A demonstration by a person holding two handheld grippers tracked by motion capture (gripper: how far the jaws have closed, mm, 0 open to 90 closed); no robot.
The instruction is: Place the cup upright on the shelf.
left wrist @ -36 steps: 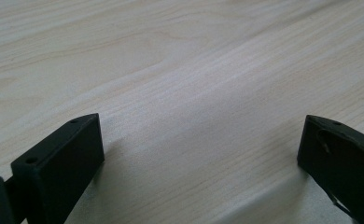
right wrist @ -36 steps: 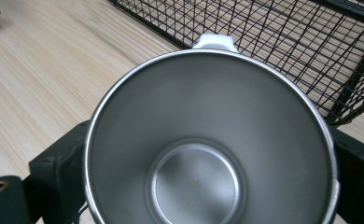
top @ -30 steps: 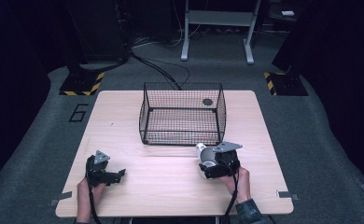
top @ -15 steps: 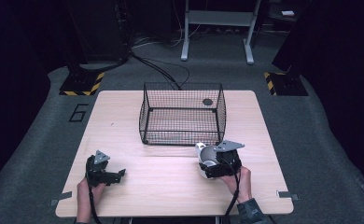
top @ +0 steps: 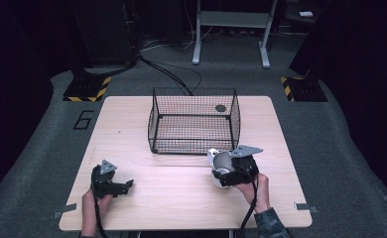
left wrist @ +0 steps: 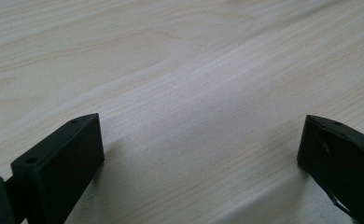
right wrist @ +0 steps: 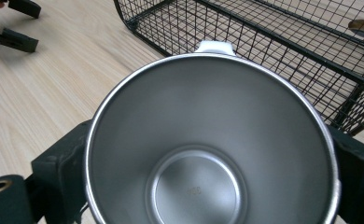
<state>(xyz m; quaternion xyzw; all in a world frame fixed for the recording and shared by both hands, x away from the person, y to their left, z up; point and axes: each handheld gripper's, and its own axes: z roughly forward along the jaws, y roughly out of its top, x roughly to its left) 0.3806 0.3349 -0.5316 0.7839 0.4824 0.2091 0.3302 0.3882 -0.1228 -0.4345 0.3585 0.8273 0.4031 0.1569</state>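
— What is that shiny thing?

— It is a metal cup (right wrist: 208,149) with a white outside and a small white tab at its rim at twelve o'clock.

— Is anything in it?

— No, you can see its round silver bottom.

— Where is it?

— The cup (top: 221,167) is near the table's five o'clock side, tipped, with its open mouth facing up and toward the person.
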